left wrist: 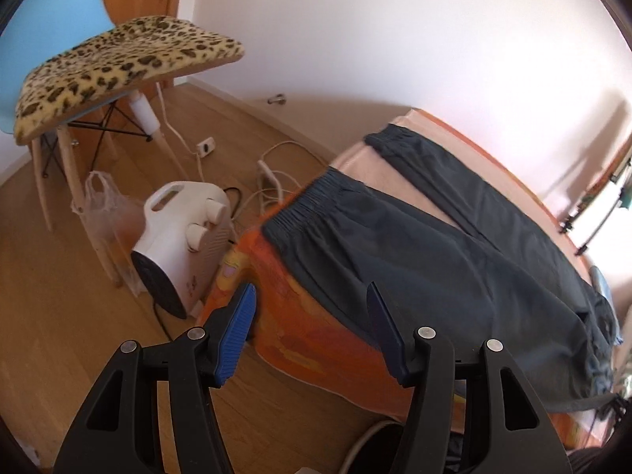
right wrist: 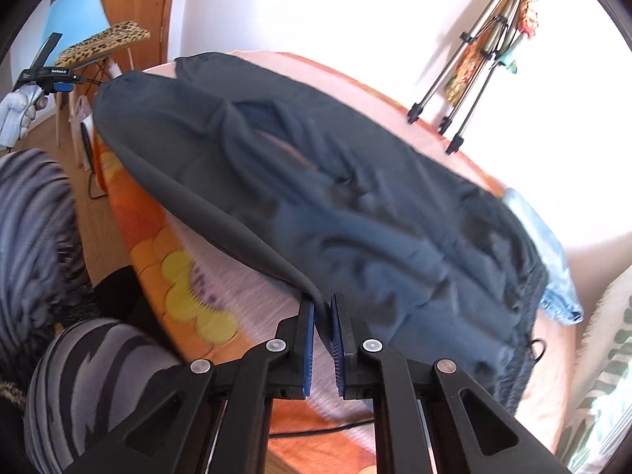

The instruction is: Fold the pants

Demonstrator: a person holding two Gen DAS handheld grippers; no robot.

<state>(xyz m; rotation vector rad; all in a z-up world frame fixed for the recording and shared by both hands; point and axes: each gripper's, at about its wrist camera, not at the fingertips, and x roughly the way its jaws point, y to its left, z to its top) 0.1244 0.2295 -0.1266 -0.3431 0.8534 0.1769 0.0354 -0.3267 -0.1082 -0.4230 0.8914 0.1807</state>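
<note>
Dark grey pants (left wrist: 434, 252) lie spread on a bed with an orange and pink sheet (left wrist: 308, 328). The two leg ends with elastic cuffs point toward the bed's far end. My left gripper (left wrist: 312, 312) is open and empty above the bed's near edge, beside the nearer leg. In the right wrist view the pants (right wrist: 335, 197) lie crumpled across the bed. My right gripper (right wrist: 323, 312) is shut on the pants' near edge and lifts it off the sheet (right wrist: 221, 288). The left gripper (right wrist: 59, 79) shows far off at the upper left.
A white fan heater (left wrist: 181, 245), cables and a plastic bag stand on the wooden floor left of the bed. A chair with a leopard cushion (left wrist: 118, 63) stands behind them. A tripod (right wrist: 474, 59), blue jeans (right wrist: 553, 264) and a pillow (right wrist: 604, 375) are at the bed's right side.
</note>
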